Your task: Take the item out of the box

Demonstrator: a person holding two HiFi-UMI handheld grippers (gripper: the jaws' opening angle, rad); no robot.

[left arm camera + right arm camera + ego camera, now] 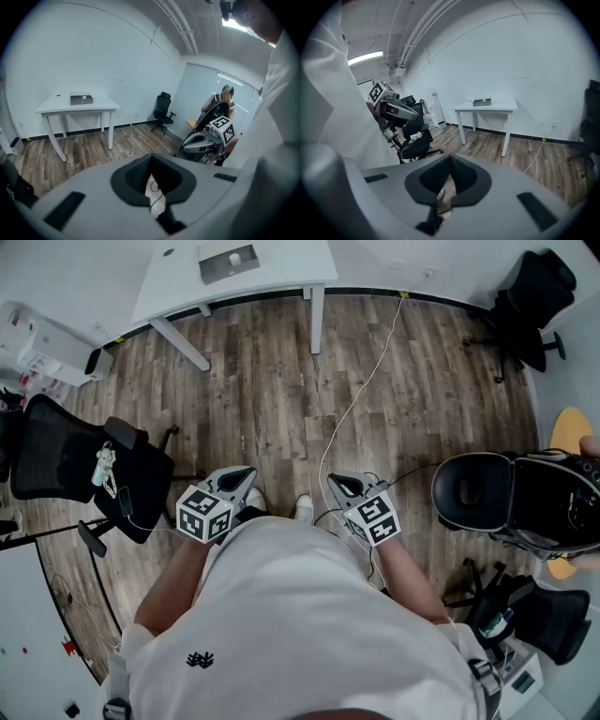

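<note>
A grey box lies on the white table at the far side of the room, well away from both grippers. It also shows in the left gripper view as the box on the table, and in the right gripper view as the box. Its contents are too far off to see. The left gripper and right gripper are held close to the person's body above the wooden floor. The left gripper is shut and empty. The right gripper is likewise shut on nothing.
A black office chair stands to the left. A second chair is at the right and another chair at the far right. A white cable runs across the floor. Another person sits at the right.
</note>
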